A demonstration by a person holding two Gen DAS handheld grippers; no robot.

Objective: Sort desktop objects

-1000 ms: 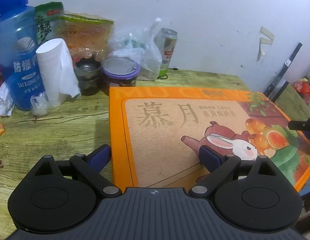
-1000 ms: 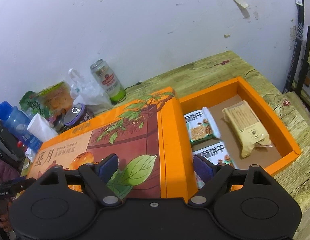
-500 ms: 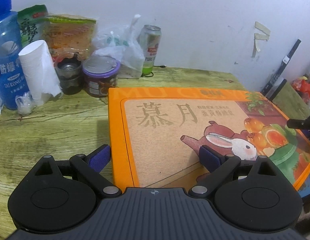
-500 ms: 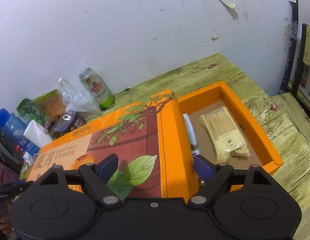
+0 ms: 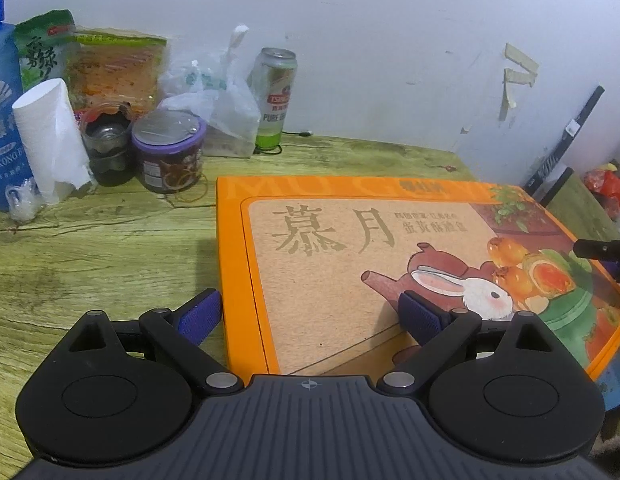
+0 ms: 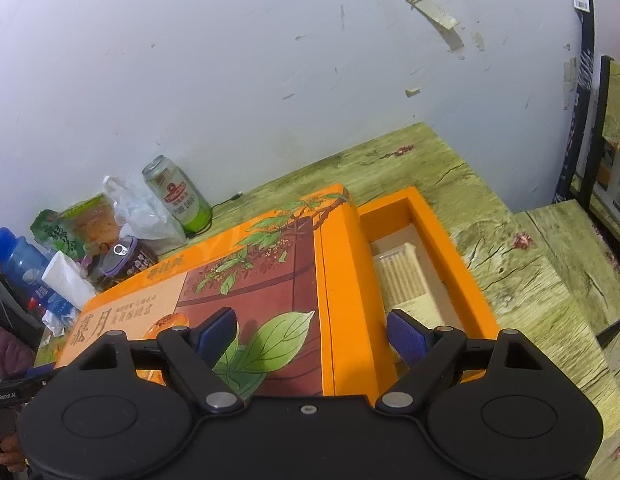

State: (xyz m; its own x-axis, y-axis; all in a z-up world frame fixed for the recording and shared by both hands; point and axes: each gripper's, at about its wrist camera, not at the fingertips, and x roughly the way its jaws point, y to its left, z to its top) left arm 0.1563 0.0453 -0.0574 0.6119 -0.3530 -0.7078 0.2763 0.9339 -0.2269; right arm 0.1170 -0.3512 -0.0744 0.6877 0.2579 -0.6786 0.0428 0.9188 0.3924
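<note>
Midway through closing up the gift box, judging by the layout: covering the orange tray [image 6: 442, 248] with the printed lid [image 5: 350, 264]. Lying flat on the table [image 5: 89, 248], near and centre, with its right end overlapping the tray's left part. Leaving the tray's right side uncovered, with a pale biscuit packet [image 6: 402, 276] showing inside.

Holding the left gripper [image 5: 310, 310] spread wide, clamped on nothing: one pad just beside the lid's left edge, the other above its printed face. Cannot tell whether that left pad actually touches the edge. Holding the right gripper [image 6: 312, 330] wide too, straddling the lid's right wall, one pad over the leaf print, the other over the open tray.

Next, probably: sliding the lid further right until flush over the tray. Calls for keeping both ends level and square to the tray walls, pushing evenly, and pulling the right pad clear of the tray before the gap closes. Worth steering clear of the beer can [image 5: 275, 96] and jars at the far left.
</note>
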